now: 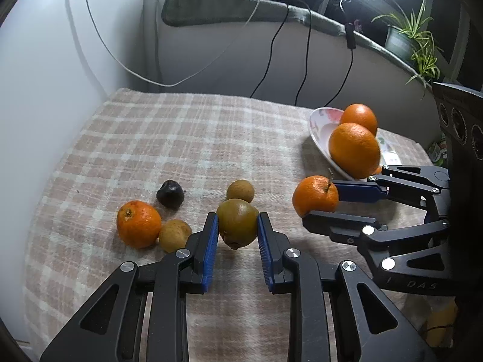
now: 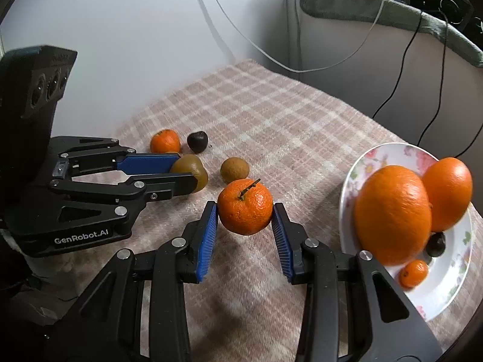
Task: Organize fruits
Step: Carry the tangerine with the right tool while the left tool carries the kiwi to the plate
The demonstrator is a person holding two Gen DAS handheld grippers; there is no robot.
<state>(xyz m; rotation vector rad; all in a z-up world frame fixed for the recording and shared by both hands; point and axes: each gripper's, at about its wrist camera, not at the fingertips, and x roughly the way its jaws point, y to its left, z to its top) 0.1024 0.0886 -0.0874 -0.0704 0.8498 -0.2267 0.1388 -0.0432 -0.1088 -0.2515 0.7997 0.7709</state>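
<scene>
My left gripper (image 1: 237,226) is shut on a brown-green fruit (image 1: 237,222), held just above the checked cloth; it also shows in the right wrist view (image 2: 193,173). My right gripper (image 2: 245,214) is shut on a stemmed tangerine (image 2: 245,211), which also shows in the left wrist view (image 1: 315,195). A floral plate (image 2: 389,157) at the right holds two big oranges (image 2: 394,214), a small tangerine (image 2: 413,273) and a dark fruit (image 2: 436,243). On the cloth lie another tangerine (image 1: 139,223), a dark fruit (image 1: 170,194) and two small brown fruits (image 1: 240,191) (image 1: 175,235).
The checked cloth (image 1: 181,138) covers the table, which ends at a white wall on the left and a grey-topped ledge (image 1: 229,9) behind. Cables hang down at the back. A potted plant (image 1: 413,36) stands at the far right.
</scene>
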